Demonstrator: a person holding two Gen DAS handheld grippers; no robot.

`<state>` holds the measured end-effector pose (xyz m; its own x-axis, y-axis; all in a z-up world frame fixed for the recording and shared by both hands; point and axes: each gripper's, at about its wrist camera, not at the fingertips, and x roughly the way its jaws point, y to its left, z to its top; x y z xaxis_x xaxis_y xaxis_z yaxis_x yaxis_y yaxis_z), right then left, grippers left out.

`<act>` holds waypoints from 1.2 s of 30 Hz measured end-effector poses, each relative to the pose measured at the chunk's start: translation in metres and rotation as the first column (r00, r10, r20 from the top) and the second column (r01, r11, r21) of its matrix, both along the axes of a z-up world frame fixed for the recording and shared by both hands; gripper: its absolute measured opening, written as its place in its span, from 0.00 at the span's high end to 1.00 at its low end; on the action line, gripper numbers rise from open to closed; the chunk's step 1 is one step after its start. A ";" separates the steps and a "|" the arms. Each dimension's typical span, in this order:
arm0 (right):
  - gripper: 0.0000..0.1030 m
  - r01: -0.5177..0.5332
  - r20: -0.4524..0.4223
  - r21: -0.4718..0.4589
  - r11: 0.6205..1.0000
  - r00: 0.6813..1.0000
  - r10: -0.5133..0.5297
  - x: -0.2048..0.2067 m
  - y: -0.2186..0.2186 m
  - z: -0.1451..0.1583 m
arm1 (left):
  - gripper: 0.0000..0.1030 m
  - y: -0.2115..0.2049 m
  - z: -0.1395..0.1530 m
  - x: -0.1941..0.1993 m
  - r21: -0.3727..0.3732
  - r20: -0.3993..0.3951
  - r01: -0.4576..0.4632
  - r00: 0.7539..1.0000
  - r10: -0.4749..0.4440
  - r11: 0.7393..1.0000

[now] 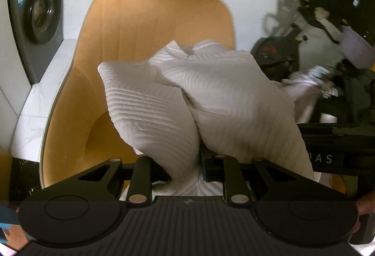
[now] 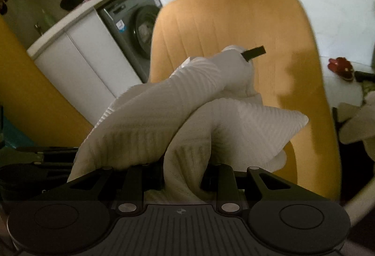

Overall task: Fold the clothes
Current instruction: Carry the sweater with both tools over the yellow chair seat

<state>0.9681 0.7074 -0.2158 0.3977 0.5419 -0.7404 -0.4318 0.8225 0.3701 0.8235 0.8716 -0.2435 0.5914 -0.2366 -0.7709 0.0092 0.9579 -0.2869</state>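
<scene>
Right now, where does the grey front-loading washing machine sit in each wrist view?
Left wrist view: grey front-loading washing machine at the far left edge, upper part.
Right wrist view: it stands left of centre, upper half, beside a white cabinet.
Shared landmark: the orange padded chair back behind the white ribbed garment.

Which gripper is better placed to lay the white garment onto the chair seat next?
Neither clearly; both the left gripper and right gripper have jaws shut on the white ribbed garment, bunched before the orange chair. Probably both together.
</scene>
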 end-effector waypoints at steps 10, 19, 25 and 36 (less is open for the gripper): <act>0.78 0.052 -0.016 -0.051 0.997 0.998 -0.053 0.060 0.034 -0.111 | 0.79 0.047 -0.105 0.064 -0.026 -0.042 -0.004 0.999 0.003 1.000; 0.78 0.072 -0.042 -0.147 0.986 0.996 -0.079 0.078 0.063 -0.216 | 0.77 0.079 -0.199 0.095 0.002 -0.152 0.076 0.986 -0.075 0.997; 0.78 0.079 -0.097 -0.214 0.974 0.990 -0.102 0.073 0.067 -0.249 | 0.77 0.094 -0.231 0.095 0.009 -0.246 0.110 0.964 -0.104 0.994; 0.78 0.089 -0.106 -0.291 0.953 0.987 -0.124 0.089 0.042 -0.239 | 0.76 0.125 -0.211 0.086 0.065 -0.289 0.097 0.954 -0.074 0.993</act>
